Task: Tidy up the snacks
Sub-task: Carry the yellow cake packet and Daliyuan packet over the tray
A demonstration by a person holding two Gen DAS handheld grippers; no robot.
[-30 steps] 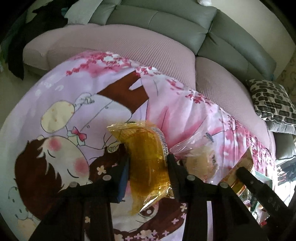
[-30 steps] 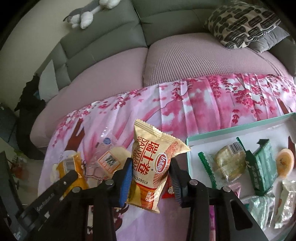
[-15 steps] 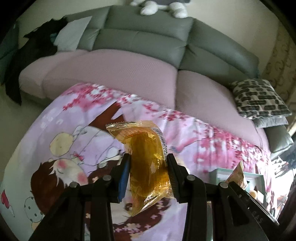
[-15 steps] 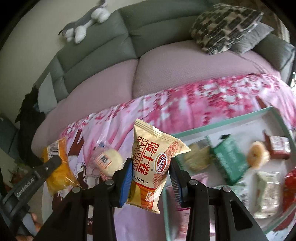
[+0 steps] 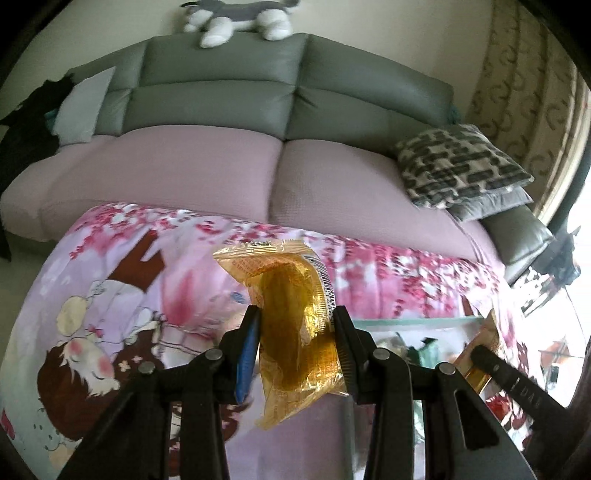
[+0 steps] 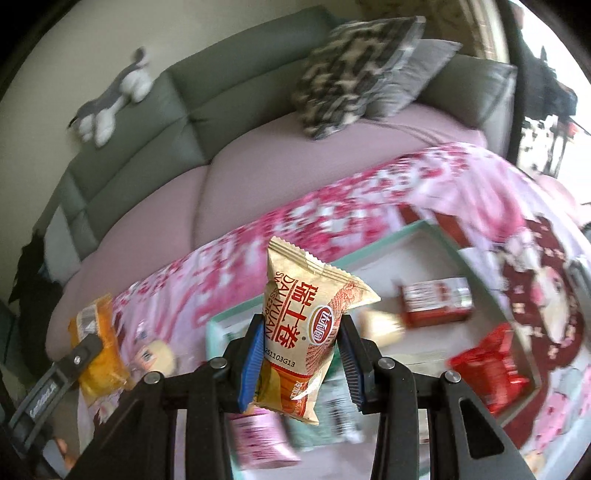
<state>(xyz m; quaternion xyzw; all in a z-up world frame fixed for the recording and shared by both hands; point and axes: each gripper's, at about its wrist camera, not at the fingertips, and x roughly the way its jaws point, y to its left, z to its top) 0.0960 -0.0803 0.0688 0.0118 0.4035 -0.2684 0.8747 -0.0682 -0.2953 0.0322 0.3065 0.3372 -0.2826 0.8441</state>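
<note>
Blur smears the snacks in the tray (image 6: pixel 436 230), so most cannot be read. Left gripper (image 5: pixel 295 345) pinches a crinkly clear yellow packet (image 5: pixel 291 328) above the pink cartoon blanket (image 5: pixel 110 295); right gripper (image 6: pixel 301 354) clamps a glossy gold pouch (image 6: pixel 303 332) over the tray, hiding its middle.

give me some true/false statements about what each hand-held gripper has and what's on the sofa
1. The left hand-held gripper grips an amber see-through snack packet. True.
2. The right hand-held gripper is empty. False: it grips a gold and red snack bag.
3. A plush toy lies on top of the sofa back. True.
4. The teal-rimmed tray holds nothing. False: a red box and a red packet lie in it.
</note>
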